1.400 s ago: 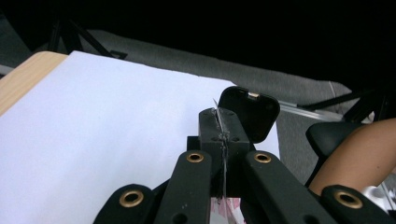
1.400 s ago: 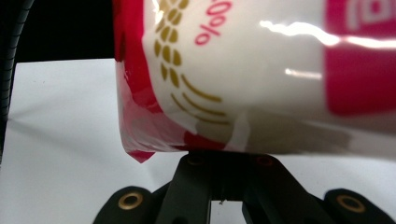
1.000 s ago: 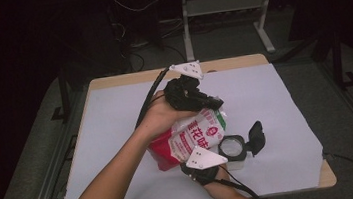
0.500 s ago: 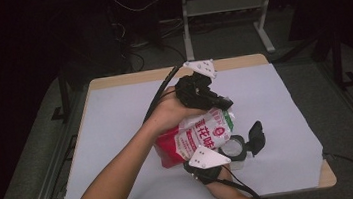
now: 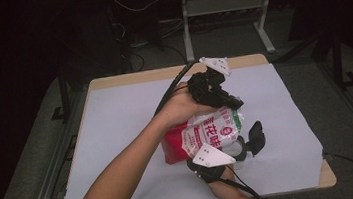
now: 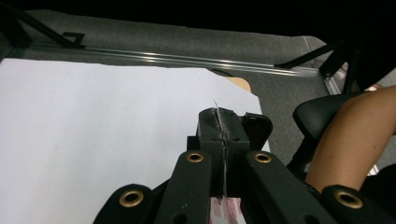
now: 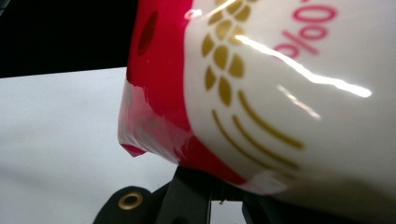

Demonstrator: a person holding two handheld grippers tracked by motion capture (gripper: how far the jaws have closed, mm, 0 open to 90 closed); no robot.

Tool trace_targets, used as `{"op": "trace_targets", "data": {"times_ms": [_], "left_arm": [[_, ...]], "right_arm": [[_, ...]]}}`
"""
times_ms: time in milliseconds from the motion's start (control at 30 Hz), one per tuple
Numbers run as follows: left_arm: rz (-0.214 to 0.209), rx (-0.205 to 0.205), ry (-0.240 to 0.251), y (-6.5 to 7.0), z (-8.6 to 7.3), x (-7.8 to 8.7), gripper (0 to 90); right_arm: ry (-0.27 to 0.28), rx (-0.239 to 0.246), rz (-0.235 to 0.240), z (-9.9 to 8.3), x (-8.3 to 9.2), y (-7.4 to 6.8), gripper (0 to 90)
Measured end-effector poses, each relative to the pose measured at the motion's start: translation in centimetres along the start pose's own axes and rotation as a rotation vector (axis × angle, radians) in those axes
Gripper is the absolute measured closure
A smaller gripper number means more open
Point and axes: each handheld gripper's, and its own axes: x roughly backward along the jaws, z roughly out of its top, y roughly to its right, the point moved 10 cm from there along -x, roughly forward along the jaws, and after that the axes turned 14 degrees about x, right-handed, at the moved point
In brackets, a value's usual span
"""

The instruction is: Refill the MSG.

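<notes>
From above, the left gripper [image 5: 225, 100] has carried its end of the red-and-white bag [image 5: 204, 136] toward the table's [image 5: 116, 116] far side, tilting the opening over a round container [image 5: 240, 145], so pouring looks close. Along the left gripper's jaws, they pinch the bag's thin edge [image 6: 219, 126]. Close up, the right gripper [image 7: 219, 198] clamps the bag's lower seam.

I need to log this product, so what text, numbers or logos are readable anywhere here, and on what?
"0%": red print on the white face of the bag, cut off by the edge of the right gripper view.
Large red characters on the bag's front in the high view: too blurred to read.
Round red emblem beside them: unreadable.
Gold wheat-ear design: a picture, no words.
</notes>
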Motion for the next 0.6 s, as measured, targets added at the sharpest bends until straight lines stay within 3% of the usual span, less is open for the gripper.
{"op": "trace_targets", "data": {"times_ms": [600], "left_arm": [[-0.022,-0.007,-0.063,0.0,0.2,-1.3,90.0]], "right_arm": [[-0.013,-0.004,-0.017,-0.2,0.0,0.1,90.0]]}}
